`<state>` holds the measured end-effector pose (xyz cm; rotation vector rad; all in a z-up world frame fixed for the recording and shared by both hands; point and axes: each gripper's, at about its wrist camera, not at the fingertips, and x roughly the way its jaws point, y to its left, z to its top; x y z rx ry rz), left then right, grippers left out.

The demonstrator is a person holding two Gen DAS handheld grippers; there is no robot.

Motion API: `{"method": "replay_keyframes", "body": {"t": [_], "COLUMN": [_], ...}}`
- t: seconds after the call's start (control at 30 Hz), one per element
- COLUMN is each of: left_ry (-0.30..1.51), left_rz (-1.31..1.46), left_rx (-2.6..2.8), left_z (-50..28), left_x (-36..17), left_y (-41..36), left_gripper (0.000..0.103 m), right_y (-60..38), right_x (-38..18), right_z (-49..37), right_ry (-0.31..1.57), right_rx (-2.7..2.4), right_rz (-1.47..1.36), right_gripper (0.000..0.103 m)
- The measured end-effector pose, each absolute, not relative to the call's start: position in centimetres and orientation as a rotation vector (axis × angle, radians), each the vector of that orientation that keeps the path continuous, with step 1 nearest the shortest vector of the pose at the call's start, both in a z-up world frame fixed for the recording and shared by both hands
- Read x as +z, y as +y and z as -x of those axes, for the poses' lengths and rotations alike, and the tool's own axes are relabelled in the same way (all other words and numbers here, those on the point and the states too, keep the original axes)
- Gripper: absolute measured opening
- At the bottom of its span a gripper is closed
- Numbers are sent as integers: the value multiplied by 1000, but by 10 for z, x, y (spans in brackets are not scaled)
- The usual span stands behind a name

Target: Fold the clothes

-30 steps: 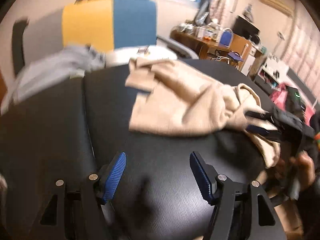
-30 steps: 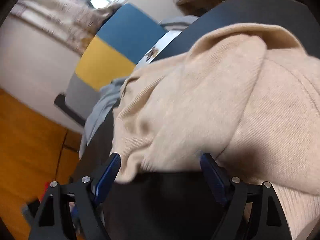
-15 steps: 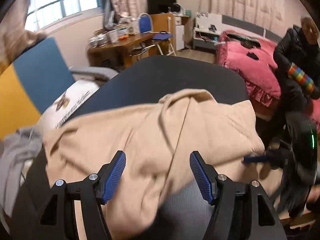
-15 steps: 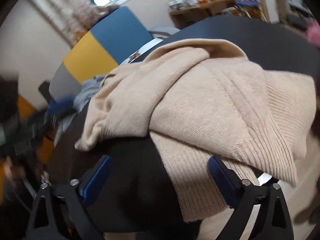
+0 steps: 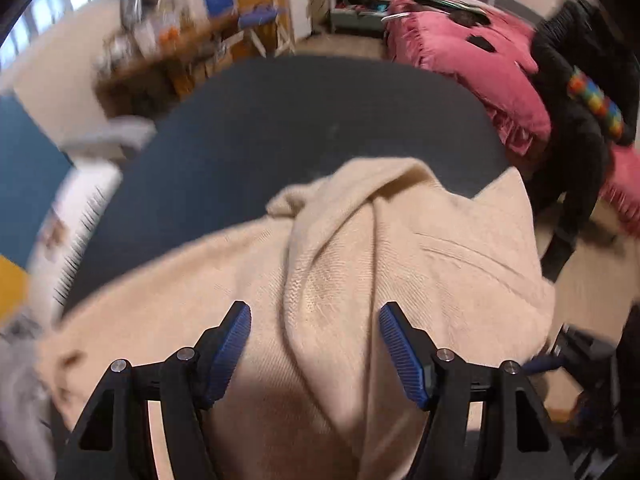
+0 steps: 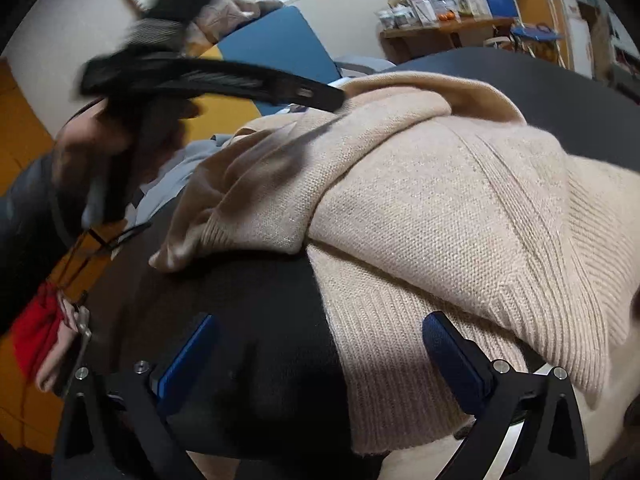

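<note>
A beige knit sweater (image 5: 360,264) lies crumpled on a dark round table (image 5: 304,120). My left gripper (image 5: 316,316) is open and empty, its blue pads just above a raised fold of the sweater. My right gripper (image 6: 320,328) is open and empty at the table's near edge, by the sweater's ribbed hem (image 6: 400,340), which hangs over the edge. In the right wrist view the sweater (image 6: 420,184) fills the middle and right, and the left gripper (image 6: 224,80) shows above the sweater's far left part.
A grey garment (image 6: 176,176) lies at the table's far left. A blue and yellow chair back (image 6: 272,48) stands behind it. A pink bed (image 5: 472,52) and a cluttered wooden desk (image 6: 444,28) stand beyond the table.
My left gripper has moved forward over the sweater, closer to its central fold. My right gripper has dropped nearer the hem. The left gripper now shows over the sweater in the right wrist view.
</note>
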<state>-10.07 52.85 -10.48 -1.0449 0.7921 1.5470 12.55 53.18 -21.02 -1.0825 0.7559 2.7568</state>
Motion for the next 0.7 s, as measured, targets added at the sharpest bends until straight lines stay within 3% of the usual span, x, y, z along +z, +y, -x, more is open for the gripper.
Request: {"method": "replay_keyframes", "body": {"t": [0.07, 0.17, 0.23, 0.33, 0.53, 0.7], "left_ry": [716, 683, 720, 665, 380, 271], "left_rz": [1124, 1108, 1051, 1028, 988, 809], "left_rx": [1478, 1415, 1449, 1586, 1984, 2147], "left_z": [102, 86, 80, 105, 208, 225], "left_x": [-112, -112, -111, -99, -33, 38], "left_y": [533, 537, 542, 540, 472, 386], "left_gripper": [67, 56, 24, 6, 4, 4], "right_y": [530, 527, 526, 523, 527, 566], "right_x": [-210, -211, -212, -210, -208, -206], "right_z": [-125, -124, -123, -118, -103, -90], "right_ry": [721, 657, 631, 572, 411, 486], "right_rx": [2761, 2766, 2761, 2727, 2715, 2648], "right_rz": [1086, 1088, 1088, 1124, 1203, 1183], "right_gripper": [103, 103, 103, 103, 103, 103]}}
